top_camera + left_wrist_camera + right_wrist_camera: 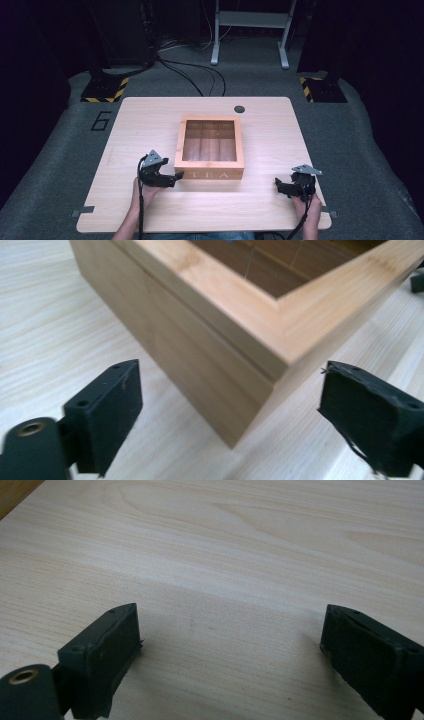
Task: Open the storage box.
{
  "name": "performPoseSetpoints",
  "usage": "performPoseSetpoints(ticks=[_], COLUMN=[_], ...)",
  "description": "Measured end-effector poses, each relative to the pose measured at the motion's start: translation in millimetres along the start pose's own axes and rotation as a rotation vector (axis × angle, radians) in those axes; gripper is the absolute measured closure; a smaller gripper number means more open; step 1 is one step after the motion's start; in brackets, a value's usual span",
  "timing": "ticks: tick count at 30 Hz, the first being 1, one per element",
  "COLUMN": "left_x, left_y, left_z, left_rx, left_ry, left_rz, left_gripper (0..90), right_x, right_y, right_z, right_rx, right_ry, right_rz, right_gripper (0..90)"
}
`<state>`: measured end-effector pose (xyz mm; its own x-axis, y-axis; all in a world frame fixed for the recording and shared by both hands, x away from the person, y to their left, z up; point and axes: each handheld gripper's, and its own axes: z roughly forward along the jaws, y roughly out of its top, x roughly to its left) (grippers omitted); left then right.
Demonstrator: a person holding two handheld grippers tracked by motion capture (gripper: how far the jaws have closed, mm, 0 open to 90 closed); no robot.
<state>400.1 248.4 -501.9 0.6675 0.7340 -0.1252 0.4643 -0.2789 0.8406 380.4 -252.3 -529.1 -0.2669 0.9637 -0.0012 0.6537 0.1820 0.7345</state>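
High view, pale wood table (150, 120) (grey carpet (60, 150)), dark room

Your left gripper (176, 176): jaws spread wide, pointing right, hand (142, 192) behind it. Your right gripper (278, 186): jaws spread wide, pointing left, hand (307, 206) behind it.

The tea box (240, 325) ran off the top of the left gripper view, its compartments too dim to read, and the person's forearms (131, 220) were cut off below.
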Motion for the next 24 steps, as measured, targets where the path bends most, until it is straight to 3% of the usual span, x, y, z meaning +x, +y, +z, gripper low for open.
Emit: performPoseSetpoints(ticks=[4,10,16,20,24], left_x=[2.2,6.5,6.0,5.3,7.1], left_y=[-12.7,-34.2,-50.1,-56.5,-55.7], left_z=[-8.4,-22.2,-33.5,-35.1,-35.7], left_rx=[0.033,0.123,0.223,0.201,0.213], left_ry=[0.035,0.089,0.150,0.172,0.173], left_rz=[-0.003,-0.016,0.038,0.045,0.045], left_gripper=[2.9,0.0,0.0,0.0,0.0], right_x=[-0.2,-0.1,-0.2,-0.1,-0.1], right_y=[0.0,0.0,0.0,0.0,-0.1], right_z=[0.1,0.0,0.1,0.0,0.0], right_rx=[-0.001,-0.001,-0.001,-0.001,-0.001], right_ry=[0.000,-0.001,0.000,-0.001,-0.001], right_rz=[-0.004,-0.003,-0.003,-0.003,-0.004], right_gripper=[8.5,8.5,8.5,8.5,8.5])
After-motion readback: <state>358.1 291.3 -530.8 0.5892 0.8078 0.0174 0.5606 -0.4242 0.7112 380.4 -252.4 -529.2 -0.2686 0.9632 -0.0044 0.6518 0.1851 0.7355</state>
